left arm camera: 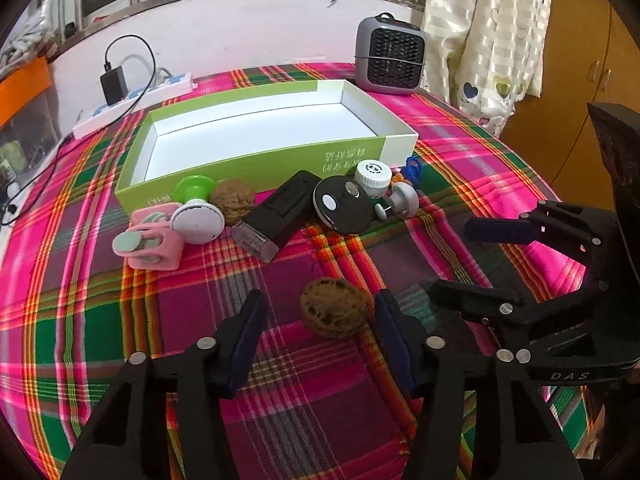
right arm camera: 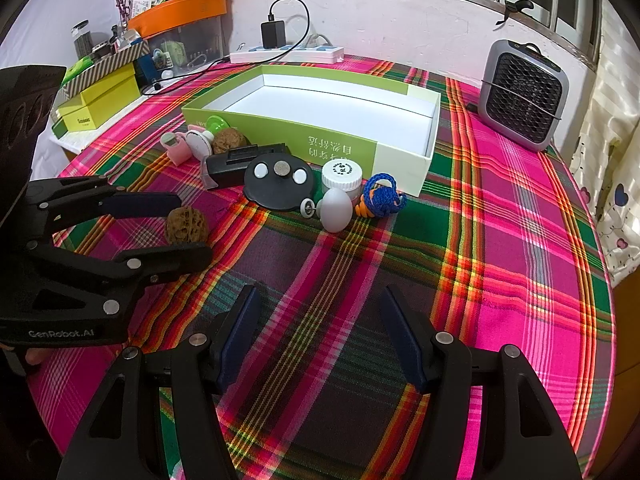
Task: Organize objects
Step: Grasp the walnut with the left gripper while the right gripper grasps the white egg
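Plaid cloth (right arm camera: 500, 216) covered the table. Nearest, the left gripper (left arm camera: 322, 312) stood spread wide around a walnut (left arm camera: 334, 307), pads not touching it; the right gripper (right arm camera: 318, 308) gaped over bare cloth. Beyond lay a black disc (right arm camera: 278, 182), white bottle (right arm camera: 342, 176), egg (right arm camera: 336, 210) and second walnut (right arm camera: 227, 141), beside the green box (right arm camera: 320, 142).

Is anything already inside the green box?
No. The green box shows only its bare white floor, and the walnut lies on the cloth between the open left tool's fingers.
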{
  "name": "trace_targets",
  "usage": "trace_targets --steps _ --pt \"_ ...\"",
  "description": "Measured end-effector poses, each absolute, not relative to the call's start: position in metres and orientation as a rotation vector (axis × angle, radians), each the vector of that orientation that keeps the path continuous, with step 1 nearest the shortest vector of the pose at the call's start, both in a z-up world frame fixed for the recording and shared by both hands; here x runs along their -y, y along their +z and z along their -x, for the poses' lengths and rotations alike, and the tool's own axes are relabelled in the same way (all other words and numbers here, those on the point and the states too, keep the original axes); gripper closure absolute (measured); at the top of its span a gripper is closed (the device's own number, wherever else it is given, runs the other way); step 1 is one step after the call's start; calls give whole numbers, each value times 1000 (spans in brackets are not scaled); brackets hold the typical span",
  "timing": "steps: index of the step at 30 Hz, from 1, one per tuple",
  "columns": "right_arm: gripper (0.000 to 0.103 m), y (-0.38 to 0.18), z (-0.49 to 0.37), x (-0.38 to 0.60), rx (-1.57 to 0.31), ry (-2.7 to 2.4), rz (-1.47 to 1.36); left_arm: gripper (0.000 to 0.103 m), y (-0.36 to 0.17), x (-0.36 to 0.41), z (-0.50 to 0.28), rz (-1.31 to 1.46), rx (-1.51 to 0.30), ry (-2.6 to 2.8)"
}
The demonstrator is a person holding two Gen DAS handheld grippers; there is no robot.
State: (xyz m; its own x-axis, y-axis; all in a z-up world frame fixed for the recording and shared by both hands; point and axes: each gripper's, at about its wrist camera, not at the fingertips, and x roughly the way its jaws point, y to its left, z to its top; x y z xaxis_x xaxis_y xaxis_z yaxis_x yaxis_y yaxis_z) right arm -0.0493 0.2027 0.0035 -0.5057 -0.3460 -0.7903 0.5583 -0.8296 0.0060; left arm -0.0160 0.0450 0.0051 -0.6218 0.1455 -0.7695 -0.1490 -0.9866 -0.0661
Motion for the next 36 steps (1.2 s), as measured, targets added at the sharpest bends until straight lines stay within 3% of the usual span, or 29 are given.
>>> trace_targets --steps 2,8,18,23,27,29,36 --pt "40 3 49 -203 -341 -2322 -1140 53 5 -47 16 1272 -15 2691" --pt "40 3 51 -206 -328 -2334 -1147 71 6 -47 16 1255 -7 2675" --pt "40 8 69 -210 -177 -2343 -1145 71 5 -39 17 1242 82 2646" --pt "60 9 78 -201 -172 -2321 -1119 71 5 -36 16 1235 116 2639" --pt "63 8 86 -197 -162 -2305 -1127 71 6 -35 16 1231 128 2638" --pt "70 9 89 -196 -151 -2300 -1121 71 6 -35 15 1229 129 2638" --pt "74 7 101 -193 -119 -2284 -1133 71 6 -35 15 1230 133 2633"
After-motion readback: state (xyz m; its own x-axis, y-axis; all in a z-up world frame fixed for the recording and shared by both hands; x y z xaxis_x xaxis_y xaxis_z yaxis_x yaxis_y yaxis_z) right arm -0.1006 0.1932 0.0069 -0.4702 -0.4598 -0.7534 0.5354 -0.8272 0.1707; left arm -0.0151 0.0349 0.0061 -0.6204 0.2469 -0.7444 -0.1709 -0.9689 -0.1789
